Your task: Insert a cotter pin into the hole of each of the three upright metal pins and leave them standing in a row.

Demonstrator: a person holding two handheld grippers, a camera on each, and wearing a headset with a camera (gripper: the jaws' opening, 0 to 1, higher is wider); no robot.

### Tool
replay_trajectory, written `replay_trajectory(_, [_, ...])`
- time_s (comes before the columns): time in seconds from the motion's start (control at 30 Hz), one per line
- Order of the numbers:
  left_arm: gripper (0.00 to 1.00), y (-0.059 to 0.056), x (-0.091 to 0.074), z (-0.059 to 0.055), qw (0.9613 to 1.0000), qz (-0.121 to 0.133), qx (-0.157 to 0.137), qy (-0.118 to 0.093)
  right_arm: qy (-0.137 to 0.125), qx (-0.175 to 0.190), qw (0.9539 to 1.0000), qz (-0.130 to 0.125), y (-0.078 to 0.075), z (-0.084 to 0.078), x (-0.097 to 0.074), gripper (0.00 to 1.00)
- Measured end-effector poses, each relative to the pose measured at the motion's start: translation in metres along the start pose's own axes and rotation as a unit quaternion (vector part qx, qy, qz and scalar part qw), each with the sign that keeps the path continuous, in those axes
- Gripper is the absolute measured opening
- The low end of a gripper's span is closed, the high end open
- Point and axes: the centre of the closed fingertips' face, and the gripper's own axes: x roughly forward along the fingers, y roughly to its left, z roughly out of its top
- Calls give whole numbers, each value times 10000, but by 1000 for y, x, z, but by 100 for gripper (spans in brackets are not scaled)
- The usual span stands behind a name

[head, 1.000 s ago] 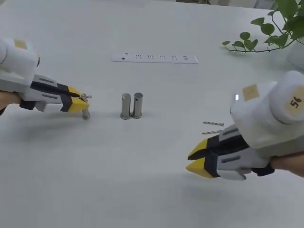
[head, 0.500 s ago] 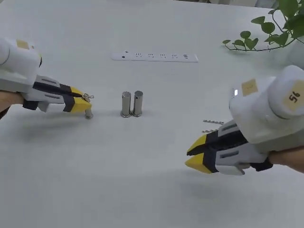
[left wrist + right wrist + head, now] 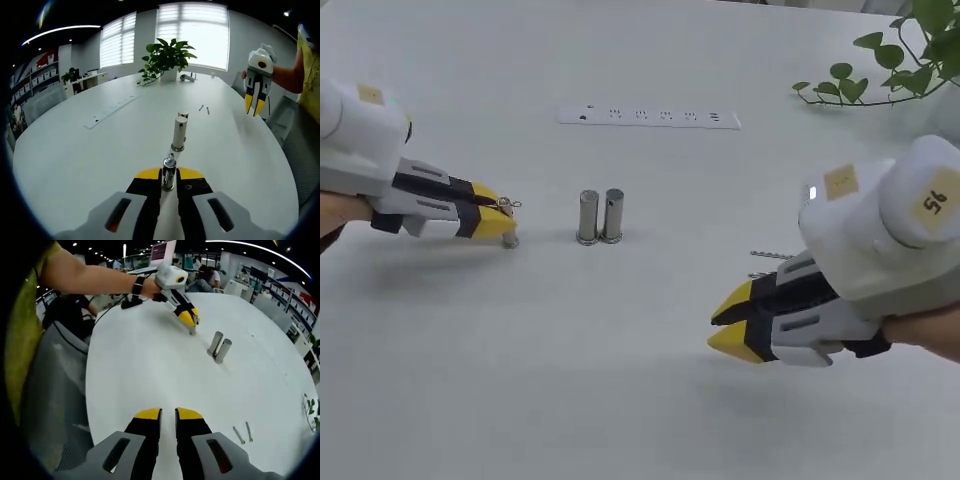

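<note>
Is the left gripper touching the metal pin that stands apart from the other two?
Touching. The left gripper view shows the left gripper with both jaws shut against the metal pin.

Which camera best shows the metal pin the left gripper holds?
Left gripper view: the metal pin sits close-up in the left gripper. Head view: jaws mostly hide it. Right gripper view: tiny, far off.

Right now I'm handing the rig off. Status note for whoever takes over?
Left gripper: shut on held metal pin standing on the table; cotter pin loop shows at its top.
Right gripper: open, empty, above the table.
Two bare metal pins stand side by side mid-table; loose cotter pins lie to their right.
Done: apparently one pin. Left: two pins, then the row.
</note>
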Motion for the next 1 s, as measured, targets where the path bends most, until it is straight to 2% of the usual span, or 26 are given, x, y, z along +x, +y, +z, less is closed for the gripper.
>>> replay_trajectory(0.2, [15,1,1,2,10000,20,71,-25,16,0,10000,8,0,-1,-1,12])
replay_trajectory(0.47, [38,5,-6,7,9996,230,-125,-54,20,-7,10000,-32,-1,-2,-4,12])
replay_trajectory(0.53, [44,6,-12,14,9990,379,-188,-123,4,-11,10000,-37,-2,0,-6,12])
replay_trajectory(0.6, [46,5,-20,24,9984,480,-161,-259,6,-33,10000,-62,-4,0,-7,12])
replay_trajectory(0.77, [49,-1,-44,56,9952,748,20,-625,-18,-91,9999,-103,-6,3,-12,13])
replay_trajectory(0.87, [49,-10,-60,77,9923,863,57,-889,-60,-128,9998,-119,-7,6,-14,13])
replay_trajectory(1.0, [51,-27,-73,93,9901,930,125,-1047,-97,-176,9997,-127,-6,9,-16,13])
